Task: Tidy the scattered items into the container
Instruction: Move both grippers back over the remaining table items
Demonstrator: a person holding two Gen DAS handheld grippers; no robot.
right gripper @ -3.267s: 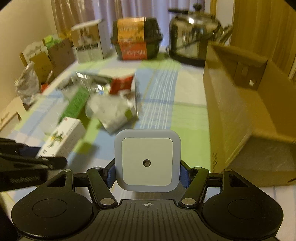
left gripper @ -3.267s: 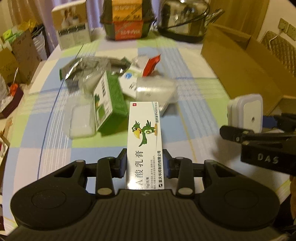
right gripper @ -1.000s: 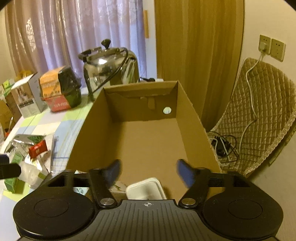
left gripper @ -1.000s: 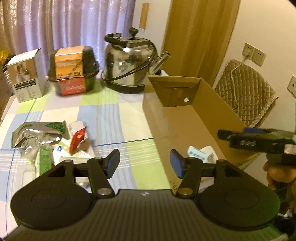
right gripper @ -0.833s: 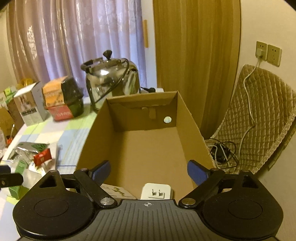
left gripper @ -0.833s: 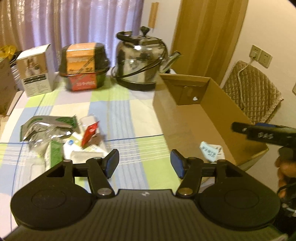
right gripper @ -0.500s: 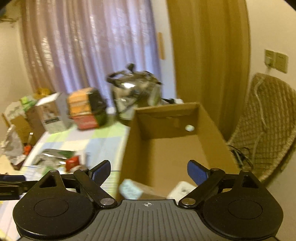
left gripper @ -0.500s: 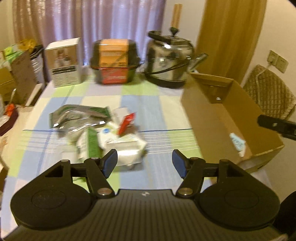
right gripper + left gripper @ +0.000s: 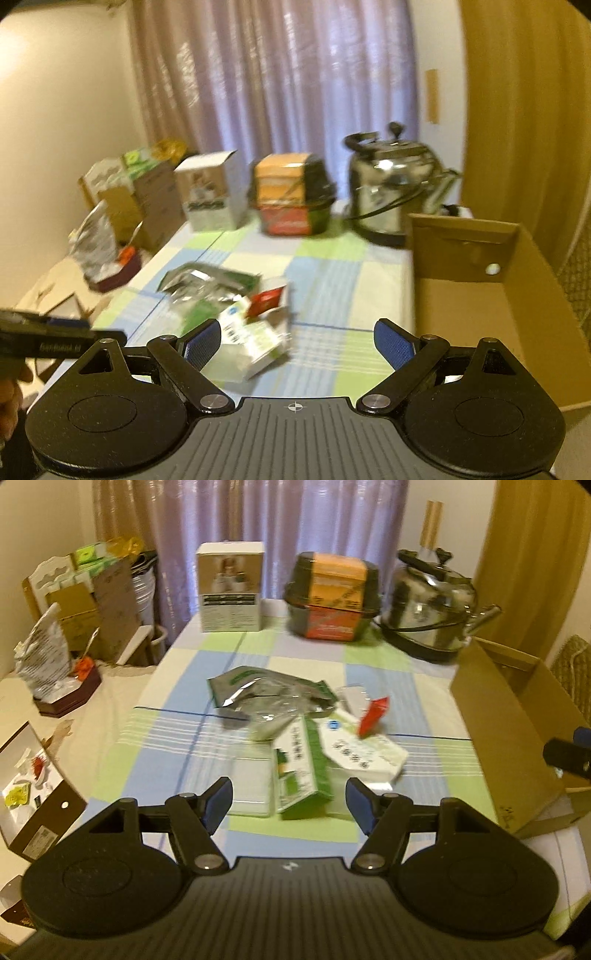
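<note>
Here, your left tool (image 9: 289, 805) hangs above the near edge of the checked surface (image 9: 177, 716) with its jaws apart and nothing between them. Just ahead of it lies the scattered pile — a green box (image 9: 301, 771), a white packet (image 9: 360, 755), a red sachet (image 9: 373, 715) and what looks like a foil pouch (image 9: 258, 692), though blur hides the detail. Further right, your right tool (image 9: 297, 341) is spread wide and empty, beside the cardboard box (image 9: 476, 295) standing open at the surface's right edge.
</note>
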